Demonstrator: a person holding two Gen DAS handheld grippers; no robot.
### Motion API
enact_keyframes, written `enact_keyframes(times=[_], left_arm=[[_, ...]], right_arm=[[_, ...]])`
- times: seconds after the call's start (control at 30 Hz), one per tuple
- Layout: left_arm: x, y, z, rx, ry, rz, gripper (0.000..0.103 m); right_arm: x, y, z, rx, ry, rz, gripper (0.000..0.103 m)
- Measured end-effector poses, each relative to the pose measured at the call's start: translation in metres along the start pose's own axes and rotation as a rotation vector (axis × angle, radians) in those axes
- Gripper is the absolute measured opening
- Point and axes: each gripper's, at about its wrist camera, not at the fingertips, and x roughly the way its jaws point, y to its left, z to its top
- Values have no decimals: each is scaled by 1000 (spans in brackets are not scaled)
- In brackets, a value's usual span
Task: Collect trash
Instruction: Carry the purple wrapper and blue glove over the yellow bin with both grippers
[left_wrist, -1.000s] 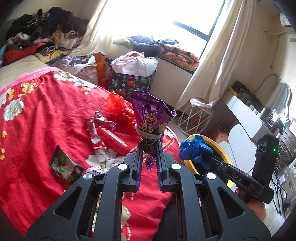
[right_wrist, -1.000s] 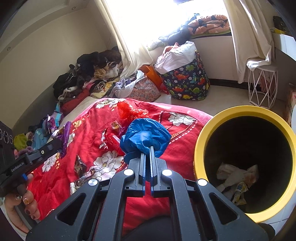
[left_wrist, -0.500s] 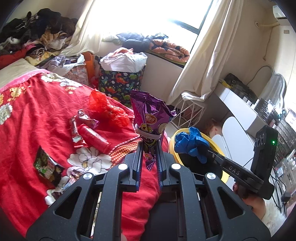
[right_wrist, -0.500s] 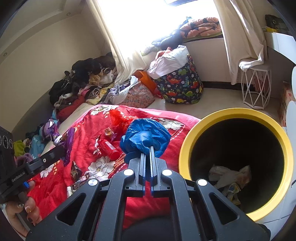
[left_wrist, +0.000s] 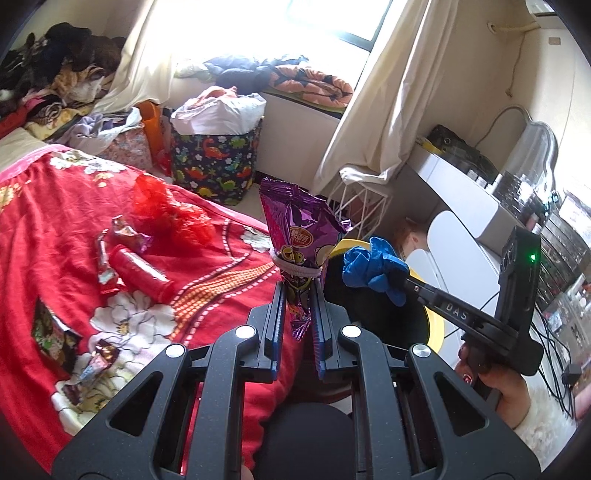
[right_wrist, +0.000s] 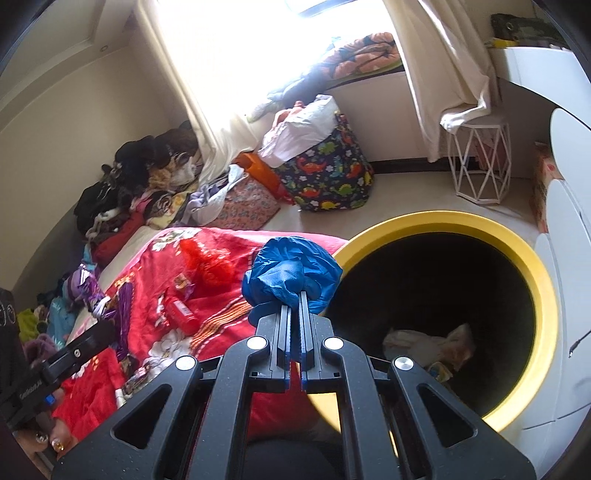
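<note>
Bin (right_wrist: 546, 306) mouth lies just right of right gripper (right_wrist: 294, 295) clenched on blue glove (right_wrist: 291, 273), nearer than left gripper (left_wrist: 298, 295) grasping upright purple wrapper (left_wrist: 299, 232).

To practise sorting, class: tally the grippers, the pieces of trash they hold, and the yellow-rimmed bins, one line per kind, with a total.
Grippers: 2, left gripper and right gripper
Held trash: 2, purple snack bag and crumpled blue glove
Yellow-rimmed bin: 1
Total: 5
</note>
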Motion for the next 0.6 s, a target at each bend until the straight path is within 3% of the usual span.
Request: enact_keyframes(times=[0.6], left_arm=[[27,-31,-8,61,49,-51,9]], right_arm=[[-7,-48,4,102,-35,-97,3]])
